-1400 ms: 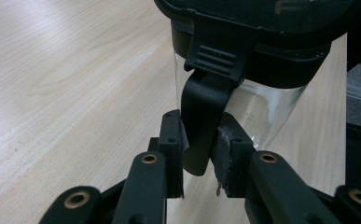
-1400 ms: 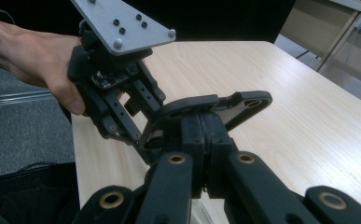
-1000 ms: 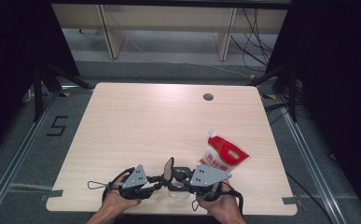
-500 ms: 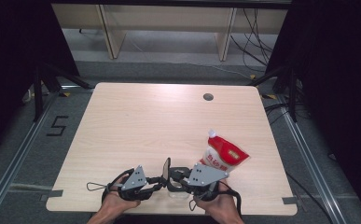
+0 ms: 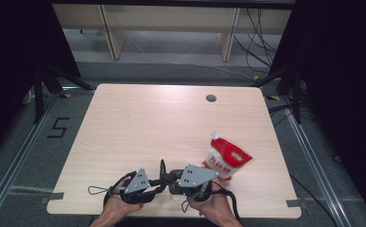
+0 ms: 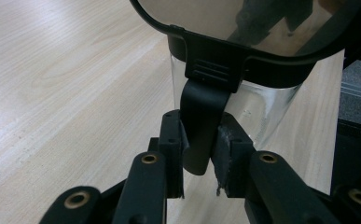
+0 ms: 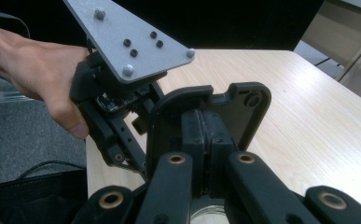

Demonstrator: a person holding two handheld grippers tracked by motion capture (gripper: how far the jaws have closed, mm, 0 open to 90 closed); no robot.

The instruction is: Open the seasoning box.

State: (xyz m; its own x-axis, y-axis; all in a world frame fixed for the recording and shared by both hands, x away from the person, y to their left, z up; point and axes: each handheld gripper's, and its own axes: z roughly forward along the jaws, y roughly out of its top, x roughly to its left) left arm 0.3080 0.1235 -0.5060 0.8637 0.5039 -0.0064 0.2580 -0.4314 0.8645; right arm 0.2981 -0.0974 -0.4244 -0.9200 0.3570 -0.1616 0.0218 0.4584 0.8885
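A clear glass jar (image 6: 262,112) with a black-framed lid (image 6: 243,28) stands at the table's near edge, between both hands. In the left gripper view, my left gripper (image 6: 199,149) is shut on the black latch tab (image 6: 201,121) that hangs from the lid's rim. In the right gripper view, my right gripper (image 7: 202,126) has its pads pressed together right against the upright black lid frame (image 7: 248,107). I cannot tell whether it pinches an edge. The jar's mouth (image 7: 211,217) lies just below those jaws. From above, the left gripper (image 5: 159,179) and right gripper (image 5: 173,183) nearly meet.
A red and white pouch (image 5: 225,158) stands to the right of my right hand. The pale wooden table (image 5: 147,127) has a round cable hole (image 5: 211,98) at its far side. Shelving and cables lie beyond. The left hand (image 7: 43,79) is close to the lid.
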